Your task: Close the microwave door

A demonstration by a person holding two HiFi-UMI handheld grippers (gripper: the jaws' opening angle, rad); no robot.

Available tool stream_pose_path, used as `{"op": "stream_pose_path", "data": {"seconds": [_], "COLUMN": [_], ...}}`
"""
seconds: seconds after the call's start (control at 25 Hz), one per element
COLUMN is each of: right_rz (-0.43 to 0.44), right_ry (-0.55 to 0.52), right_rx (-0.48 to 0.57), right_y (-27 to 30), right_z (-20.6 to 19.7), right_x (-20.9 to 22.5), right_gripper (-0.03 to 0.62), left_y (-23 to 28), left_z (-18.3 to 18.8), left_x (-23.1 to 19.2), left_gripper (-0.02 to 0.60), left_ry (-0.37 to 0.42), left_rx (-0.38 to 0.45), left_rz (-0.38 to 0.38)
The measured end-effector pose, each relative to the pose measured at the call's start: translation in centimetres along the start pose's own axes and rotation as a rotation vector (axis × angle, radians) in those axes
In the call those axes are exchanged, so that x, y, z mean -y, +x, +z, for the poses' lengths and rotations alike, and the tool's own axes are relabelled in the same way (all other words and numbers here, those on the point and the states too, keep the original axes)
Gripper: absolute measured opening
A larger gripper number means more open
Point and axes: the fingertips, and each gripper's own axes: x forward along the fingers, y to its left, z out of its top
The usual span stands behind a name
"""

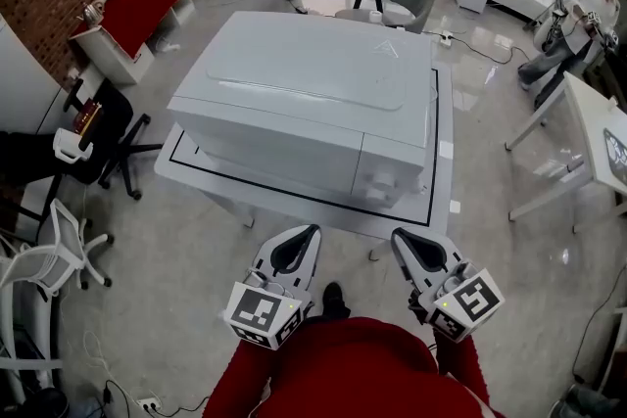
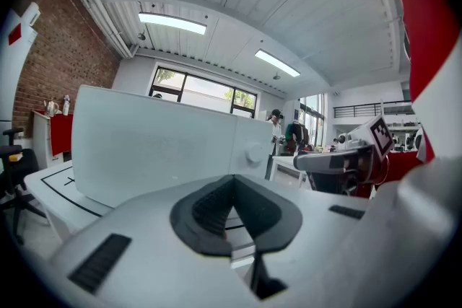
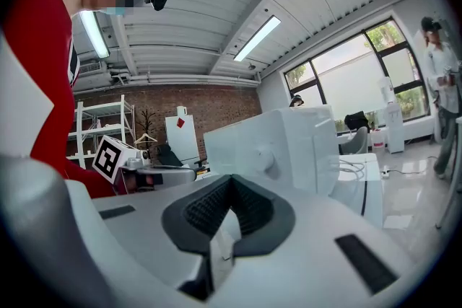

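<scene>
A white microwave [image 1: 304, 103] stands on a white table [image 1: 443, 152], its door [image 1: 269, 147] flush with the front and the knob panel [image 1: 387, 176] at the right. My left gripper [image 1: 306, 232] and right gripper [image 1: 400, 235] hover side by side before the table's near edge, apart from the microwave. Both are shut with nothing between the pads. In the left gripper view the gripper [image 2: 232, 180] points at the microwave [image 2: 159, 148], knob [image 2: 254, 154] to the right. The right gripper [image 3: 231, 180] in its own view faces the knob [image 3: 263, 155].
Black office chairs [image 1: 108, 147] and a white chair [image 1: 59, 255] stand at the left beside a red-topped cabinet [image 1: 137, 0]. A grey chair [image 1: 402, 0] sits behind the table. Another white table [image 1: 598, 127] and a seated person [image 1: 578, 24] are at the right.
</scene>
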Motion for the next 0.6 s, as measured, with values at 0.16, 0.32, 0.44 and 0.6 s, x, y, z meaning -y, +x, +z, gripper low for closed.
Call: {"op": "stream_pose_path", "data": {"seconds": [0.16, 0.32, 0.44, 0.6], "right_rz": [0.0, -0.006, -0.015, -0.024], "right_ry": [0.005, 0.011, 0.018, 0.015], "right_rx": [-0.018, -0.012, -0.031, -0.025], "right_y": [-0.01, 0.02, -0.04, 0.05], "right_z": [-0.41, -0.38, -0.69, -0.62], "right_x": [-0.01, 0.22, 0.43, 0.64], "right_gripper": [0.012, 0.014, 0.012, 0.012], "left_y": [-0.06, -0.18, -0.25, -0.26], "left_z": [-0.09, -0.03, 0.02, -0.06], "left_x": [-0.08, -0.46, -0.65, -0.8], "left_gripper": [0.011, 0.011, 0.012, 0.012], "left_ry": [0.0, 0.002, 0.001, 0.002], "left_rx": [-0.003, -0.004, -0.002, -0.002], "left_rz": [0.005, 0.018, 0.026, 0.033]}}
